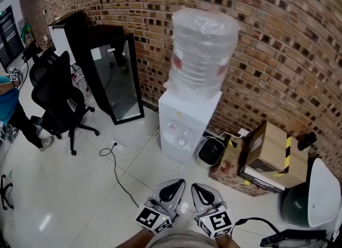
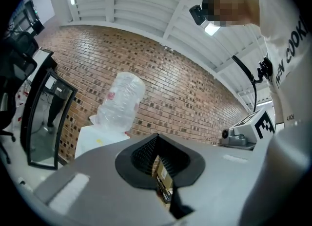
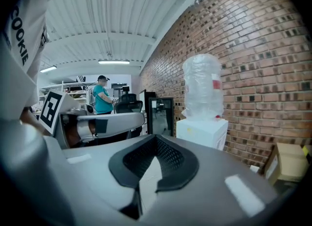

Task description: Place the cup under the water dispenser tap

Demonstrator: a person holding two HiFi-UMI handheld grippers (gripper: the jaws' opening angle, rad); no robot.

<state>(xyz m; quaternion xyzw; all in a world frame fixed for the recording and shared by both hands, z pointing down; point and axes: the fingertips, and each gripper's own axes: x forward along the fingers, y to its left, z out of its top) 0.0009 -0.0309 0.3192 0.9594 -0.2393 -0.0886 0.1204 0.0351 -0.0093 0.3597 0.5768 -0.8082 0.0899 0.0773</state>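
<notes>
A white water dispenser [image 1: 184, 121] stands against the brick wall, with a plastic-wrapped bottle [image 1: 204, 49] on top and its taps [image 1: 180, 136] on the front. It also shows in the left gripper view [image 2: 100, 137] and the right gripper view [image 3: 202, 131]. No cup shows in any view. My left gripper [image 1: 171, 190] and right gripper [image 1: 205, 192] sit side by side low in the head view, a short way in front of the dispenser. The left gripper [image 2: 156, 136] is shut with nothing held. The right gripper [image 3: 156, 137] is likewise shut and empty.
A black cabinet with a glass door [image 1: 115, 76] leans left of the dispenser, with an office chair [image 1: 56, 94] beyond. A cable [image 1: 115, 161] trails over the white floor. Right of the dispenser sit a small black bin [image 1: 211, 150] and cardboard boxes [image 1: 272, 150]. A person [image 3: 102, 98] stands far off.
</notes>
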